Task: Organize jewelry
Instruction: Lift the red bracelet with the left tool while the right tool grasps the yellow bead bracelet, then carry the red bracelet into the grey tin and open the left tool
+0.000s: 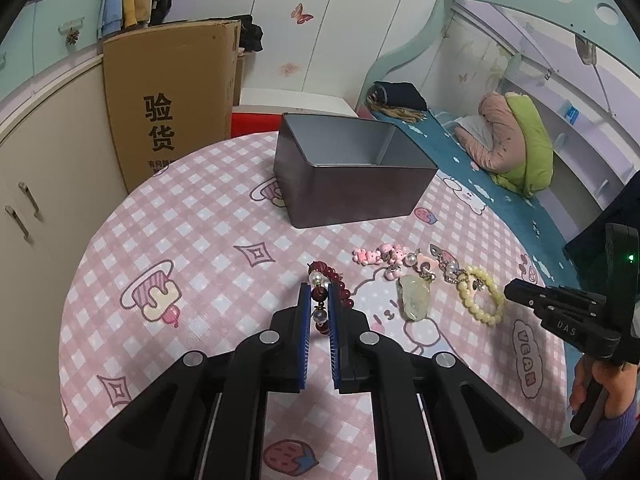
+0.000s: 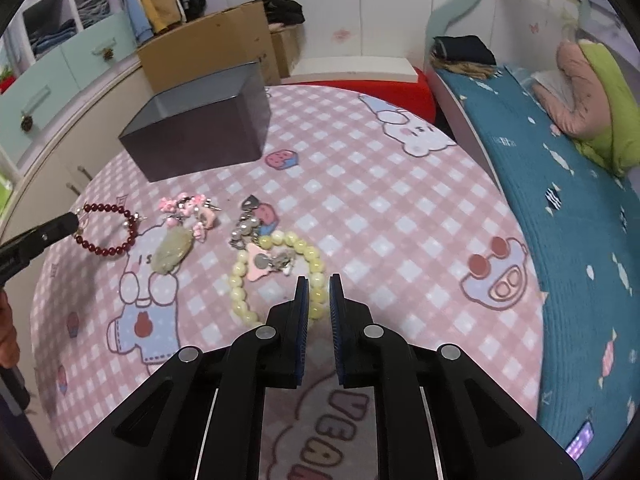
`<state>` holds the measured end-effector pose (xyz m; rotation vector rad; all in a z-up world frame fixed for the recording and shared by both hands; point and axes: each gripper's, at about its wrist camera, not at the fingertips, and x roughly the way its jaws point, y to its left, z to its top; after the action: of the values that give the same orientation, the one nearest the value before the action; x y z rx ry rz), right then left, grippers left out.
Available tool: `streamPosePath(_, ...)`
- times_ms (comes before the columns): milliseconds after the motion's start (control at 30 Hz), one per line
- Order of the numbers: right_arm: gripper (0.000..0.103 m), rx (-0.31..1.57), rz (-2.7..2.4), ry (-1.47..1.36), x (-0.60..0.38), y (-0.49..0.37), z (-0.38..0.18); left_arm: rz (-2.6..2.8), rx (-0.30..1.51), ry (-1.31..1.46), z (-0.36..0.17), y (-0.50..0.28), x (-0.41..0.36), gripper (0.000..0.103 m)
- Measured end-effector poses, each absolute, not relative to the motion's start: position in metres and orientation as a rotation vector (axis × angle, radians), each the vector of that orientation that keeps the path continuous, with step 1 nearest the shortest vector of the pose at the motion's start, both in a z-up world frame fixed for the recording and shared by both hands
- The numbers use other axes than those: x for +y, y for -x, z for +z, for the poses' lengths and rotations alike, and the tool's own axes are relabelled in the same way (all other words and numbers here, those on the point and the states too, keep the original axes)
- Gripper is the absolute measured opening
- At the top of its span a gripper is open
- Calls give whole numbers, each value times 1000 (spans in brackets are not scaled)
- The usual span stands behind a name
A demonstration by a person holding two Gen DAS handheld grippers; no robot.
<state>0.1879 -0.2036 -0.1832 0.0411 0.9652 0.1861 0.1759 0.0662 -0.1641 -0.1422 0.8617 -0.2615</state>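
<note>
A: Where am I at w/ the left hand-held gripper (image 1: 319,292)?

B: I've got it down on the surface (image 1: 208,216), jaws narrowed around the near side of the red bead bracelet (image 1: 326,286). Beads sit between the blue pads, but I can't tell if they're pinched tight or just straddled. From the right wrist view the tip meets the bracelet at its left edge and the rest of the loop looks like it lies on the cloth.

A: And the right hand-held gripper (image 2: 319,292)?

B: Partly open, nothing gripped. It hovers w/ one bead of the yellow bracelet (image 2: 276,276) showing in the gap btwn the pads, no squeeze that I can see.

A: Where does stuff go?

B: Prob the dark tin box (image 1: 352,172), open top, far side of the surface, well apart from the pile. Looks empty inside.

A: Tips for this grab?

B: I'd close fully on the string btwn beads, not on a round bead, since those may squirt out of flat pads. Lift straight up so the loop hangs free, then carry over the box rim and let go low. The green stone pendant (image 1: 414,298) and pink charms (image 1: 380,258) lie just beside, so I'd watch the loop doesn't drag them

A: Right side?

B: Hold off till left is out of the way. The yellow bracelet is touching the star charm and keychain bits (image 2: 260,248), may snag
</note>
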Motion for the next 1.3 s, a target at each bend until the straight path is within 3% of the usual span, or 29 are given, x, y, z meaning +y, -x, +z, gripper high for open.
streamPosePath(100,63,915,212,-39,-196,-191,-174,-261,863,142,-165,-176,67,7)
streamPosePath(167,63,917,245,-30,-186,-199,-172,-260,867,143,-167,-177,67,7)
streamPosePath(267,59,942,288,23,-164,-217,-178,-257,873,148,-170,-178,70,7)
streamPosePath(333,41,966,325,58,-150,-226,-185,-256,874,152,-170,-178,72,7)
streamPosePath(400,34,992,347,105,-138,-232,-192,-255,876,157,-171,-179,74,7)
streamPosePath(767,22,1002,340,140,-134,-238,-197,-273,898,163,-178,-184,71,7)
streamPosePath(867,8,989,353,119,-139,-236,-193,-273,901,172,-179,-185,73,7)
streamPosePath(1300,8,869,347,-32,-174,-226,-147,-284,892,177,-176,-181,71,7)
